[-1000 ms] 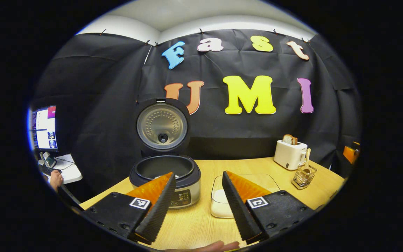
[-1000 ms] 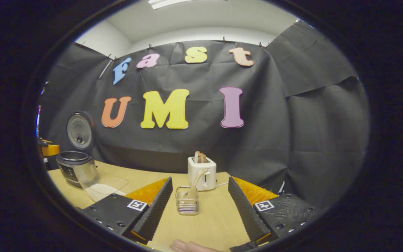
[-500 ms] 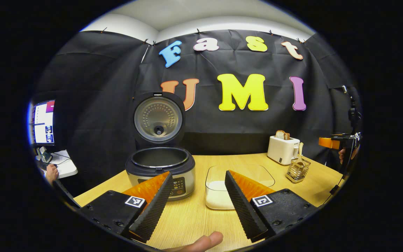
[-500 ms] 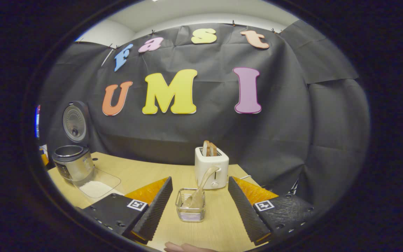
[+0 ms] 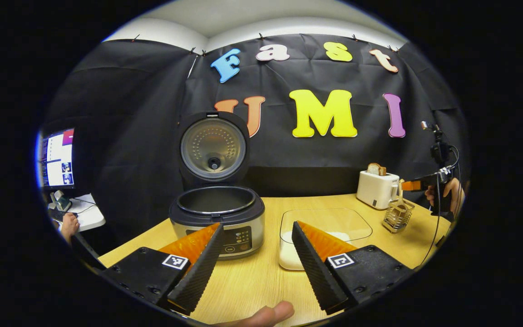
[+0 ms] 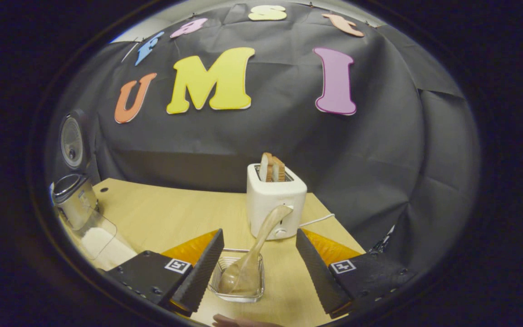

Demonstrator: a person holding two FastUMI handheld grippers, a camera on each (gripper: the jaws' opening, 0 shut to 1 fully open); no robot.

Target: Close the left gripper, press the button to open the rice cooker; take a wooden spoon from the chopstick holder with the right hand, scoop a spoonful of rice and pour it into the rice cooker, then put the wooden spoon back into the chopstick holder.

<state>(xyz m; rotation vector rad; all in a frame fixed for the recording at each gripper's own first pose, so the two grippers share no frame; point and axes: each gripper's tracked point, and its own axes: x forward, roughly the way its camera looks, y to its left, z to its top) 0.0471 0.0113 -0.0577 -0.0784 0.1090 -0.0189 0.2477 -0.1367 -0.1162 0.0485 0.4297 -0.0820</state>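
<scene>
Right tongs [image 6: 257, 272] gape wide, tilted down over the wire chopstick holder [image 6: 239, 281], wooden spoon [image 6: 254, 247] leaning between them, ungrasped. Left tongs [image 5: 254, 268] hang wide and empty above the desk [image 5: 252, 281]. Beyond them, the rice cooker [image 5: 217, 218] stands open; scooping from the rice container [image 5: 325, 236] remains.

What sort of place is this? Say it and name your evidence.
Likely a mock kitchen set up in a recording booth: an open rice cooker, a toaster holding bread and a chopstick holder stand on a wooden table against black cloth.
</scene>
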